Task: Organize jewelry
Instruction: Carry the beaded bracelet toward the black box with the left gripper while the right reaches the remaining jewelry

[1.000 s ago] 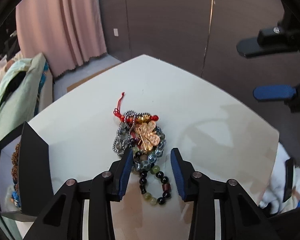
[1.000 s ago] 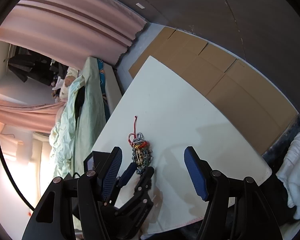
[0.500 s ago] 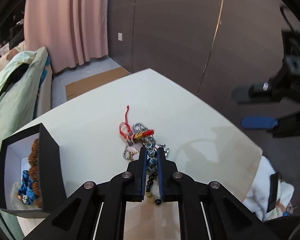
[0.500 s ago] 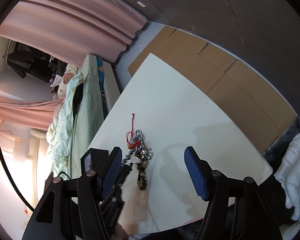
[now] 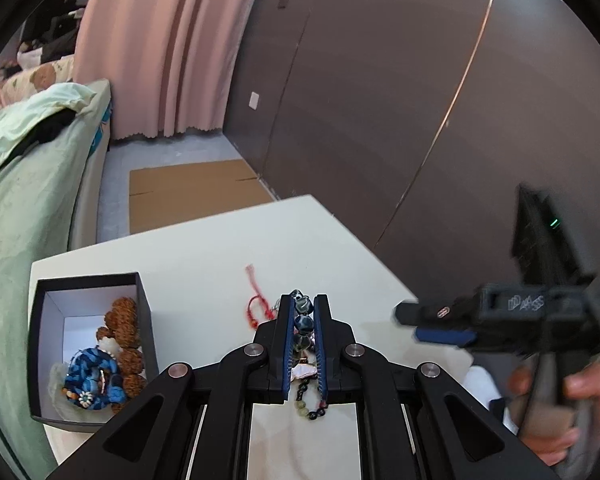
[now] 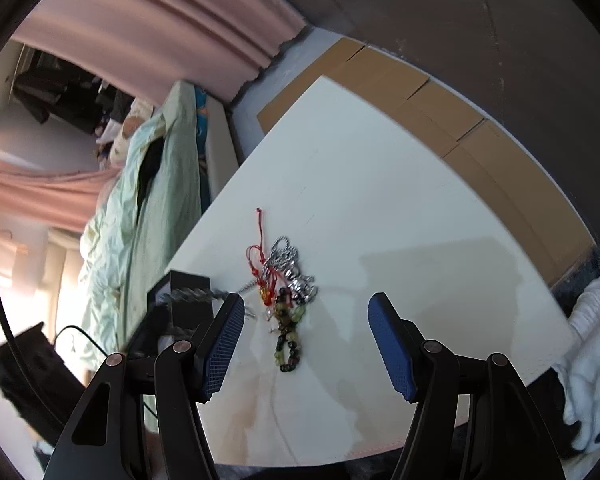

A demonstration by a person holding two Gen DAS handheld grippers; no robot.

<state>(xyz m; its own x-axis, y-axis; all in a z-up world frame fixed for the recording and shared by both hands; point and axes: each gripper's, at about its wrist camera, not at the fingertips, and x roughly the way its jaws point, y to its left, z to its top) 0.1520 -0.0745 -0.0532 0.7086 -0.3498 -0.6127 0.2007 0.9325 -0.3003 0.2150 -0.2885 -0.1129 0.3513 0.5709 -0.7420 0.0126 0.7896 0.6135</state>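
My left gripper (image 5: pixel 303 304) is shut on a bracelet of blue-grey beads (image 5: pixel 302 322) and holds it above the white table (image 5: pixel 204 264). A red cord bracelet (image 5: pixel 255 304) and a green and black bead strand (image 5: pixel 310 408) lie under it. A black box (image 5: pixel 144 320) at the left holds brown beads (image 5: pixel 122 312) and a blue piece (image 5: pixel 92 372). In the right wrist view the jewelry pile (image 6: pixel 284 280) lies on the table (image 6: pixel 380 200), ahead of my open, empty right gripper (image 6: pixel 306 340). The right gripper also shows in the left wrist view (image 5: pixel 440 330).
A bed with a pale green quilt (image 5: pixel 24 176) runs along the table's left side. Flat cardboard (image 5: pixel 188 192) lies on the floor beyond the table. A dark wardrobe wall (image 5: pixel 380 100) stands behind. White cloth (image 6: pixel 588 340) lies at the right of the table.
My left gripper closed on the blue-grey bead bracelet in the pile and lifted it. The black box came into fuller view at the left. My right gripper stayed open.
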